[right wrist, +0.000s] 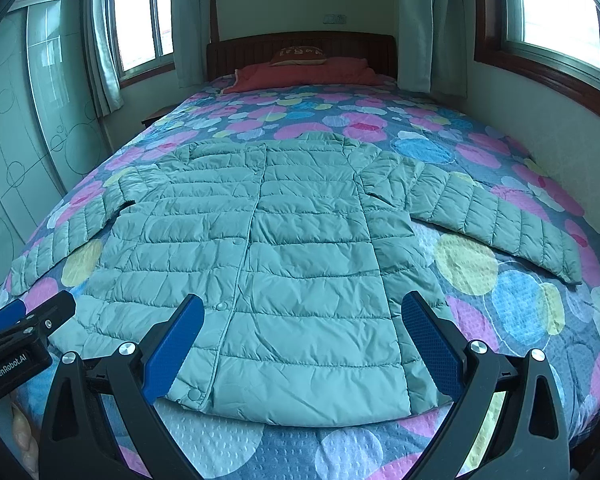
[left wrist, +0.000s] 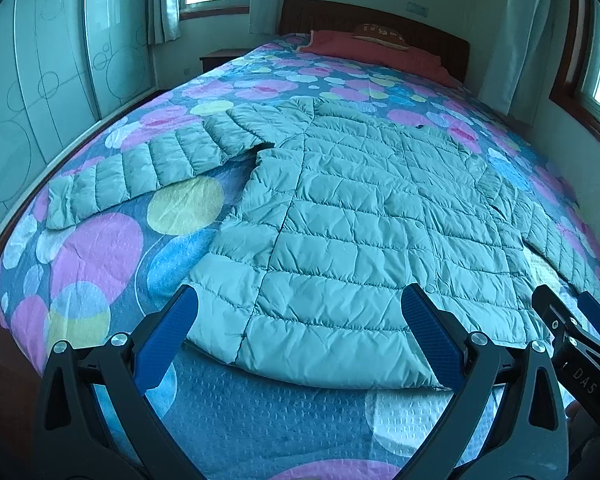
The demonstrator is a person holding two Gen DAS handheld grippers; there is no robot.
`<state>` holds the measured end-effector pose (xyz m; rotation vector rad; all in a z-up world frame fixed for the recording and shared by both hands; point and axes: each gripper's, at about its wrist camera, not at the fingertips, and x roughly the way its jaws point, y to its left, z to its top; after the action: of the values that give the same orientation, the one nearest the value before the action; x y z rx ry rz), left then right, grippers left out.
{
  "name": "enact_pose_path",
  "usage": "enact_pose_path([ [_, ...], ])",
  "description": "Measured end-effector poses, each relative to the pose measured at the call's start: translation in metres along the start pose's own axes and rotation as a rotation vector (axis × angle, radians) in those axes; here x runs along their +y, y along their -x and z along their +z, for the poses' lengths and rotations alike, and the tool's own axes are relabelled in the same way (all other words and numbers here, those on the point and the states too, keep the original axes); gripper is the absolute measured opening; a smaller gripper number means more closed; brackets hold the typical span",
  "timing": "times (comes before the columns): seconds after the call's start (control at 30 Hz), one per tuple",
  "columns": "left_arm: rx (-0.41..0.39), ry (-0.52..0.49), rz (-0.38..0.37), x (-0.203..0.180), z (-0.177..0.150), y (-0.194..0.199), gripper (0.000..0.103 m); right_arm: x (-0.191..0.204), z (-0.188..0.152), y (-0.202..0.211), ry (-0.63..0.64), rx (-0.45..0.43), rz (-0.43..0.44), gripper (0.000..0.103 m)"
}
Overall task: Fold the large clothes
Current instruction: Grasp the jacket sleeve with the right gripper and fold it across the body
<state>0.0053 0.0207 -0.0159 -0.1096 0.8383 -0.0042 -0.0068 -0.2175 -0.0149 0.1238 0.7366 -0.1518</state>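
Nearest the cameras, both pairs of tongs are spread wide with nothing between their blue pads: the left tongs point(left wrist: 300, 312) hang above the hem of the jacket's left half, and the right tongs point(right wrist: 302, 316) hang above the hem toward its right half. Each shows in the other's view, the right one at the lower right edge of the left wrist view and the left one at the lower left edge of the right wrist view, so the two sit side by side at the foot of the bed. Just beyond them the pale green quilted jacket point(right wrist: 260, 240) lies flat and front-up on the bedspread point(right wrist: 520, 320), a blue cover printed with pink, yellow and light blue circles. Its front closure with snap buttons runs down the middle, the hem is near the foot of the bed and the collar points toward the headboard. The left sleeve point(left wrist: 132, 172) stretches out toward the wardrobe side, and the right sleeve point(right wrist: 500, 216) stretches toward the wall under the window. Farther on lie a red blanket point(right wrist: 308, 74) and a small brown pillow point(right wrist: 298, 56) against the dark wooden headboard point(right wrist: 300, 42), with curtained windows point(right wrist: 140, 12) behind.
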Motion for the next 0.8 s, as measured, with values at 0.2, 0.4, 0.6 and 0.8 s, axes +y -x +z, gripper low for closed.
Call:
enact_pose_path([
  [0.2, 0.113, 0.115, -0.043, 0.033, 0.005, -0.03, 0.076, -0.026, 0.0, -0.014, -0.081, 0.036, 0.04, 0.098],
  [0.4, 0.116, 0.193, 0.04, 0.07, 0.01, -0.052, 0.049, -0.067, 0.003, -0.034, -0.196, 0.065, 0.035, 0.045],
  [0.6, 0.114, 0.334, 0.124, 0.13, 0.016, -0.075, 0.046, -0.141, 0.003, -0.052, -0.428, 0.038, 0.066, 0.072],
  [0.8, 0.1, 0.506, 0.202, 0.185, 0.009, -0.091, 0.065, -0.261, -0.015, -0.063, -0.803, -0.093, 0.096, 0.076],
])
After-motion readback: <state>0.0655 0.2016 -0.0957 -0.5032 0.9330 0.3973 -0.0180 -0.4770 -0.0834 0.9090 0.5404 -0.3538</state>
